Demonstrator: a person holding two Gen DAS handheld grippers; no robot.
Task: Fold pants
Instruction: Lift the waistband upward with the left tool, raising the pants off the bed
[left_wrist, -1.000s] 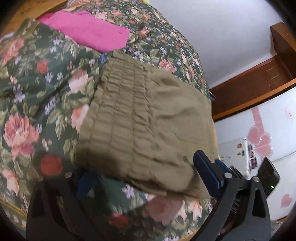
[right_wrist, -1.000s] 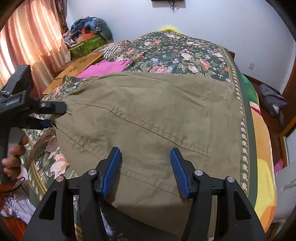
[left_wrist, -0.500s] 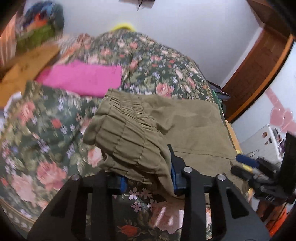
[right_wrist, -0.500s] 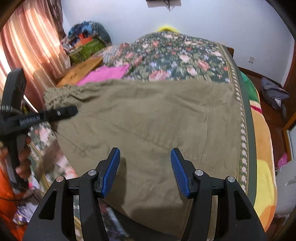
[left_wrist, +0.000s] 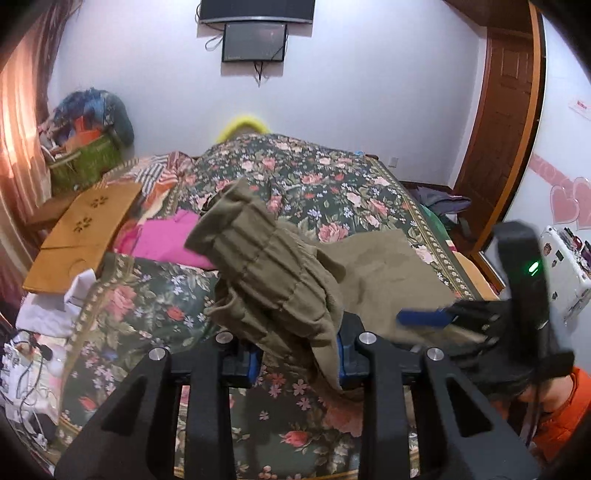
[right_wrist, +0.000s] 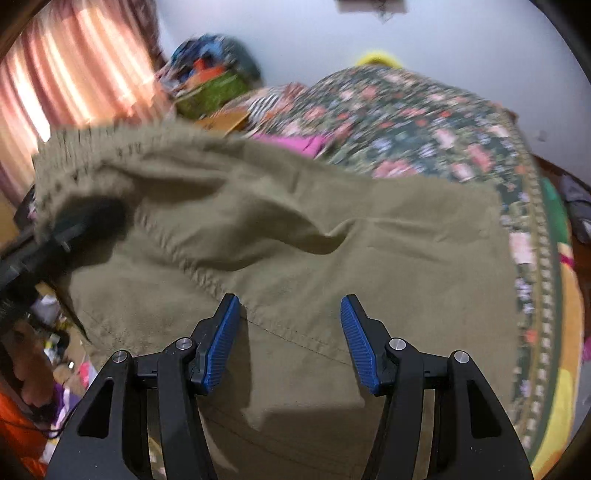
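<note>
Pants (left_wrist: 280, 280) pinched in left gripper (left_wrist: 295, 360) jaws; right gripper (right_wrist: 290, 343) jaws spread, pink cloth (left_wrist: 166, 240) behind.

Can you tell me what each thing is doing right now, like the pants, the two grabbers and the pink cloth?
pants: olive, waistband end lifted and bunched, the rest lying on the bed.
left gripper: fingers shut on the pants' waistband.
right gripper: fingers open, over the pants, gripping nothing.
pink cloth: lying flat on the bed, partly hidden by the pants.
bed: covered with a floral quilt.
</note>
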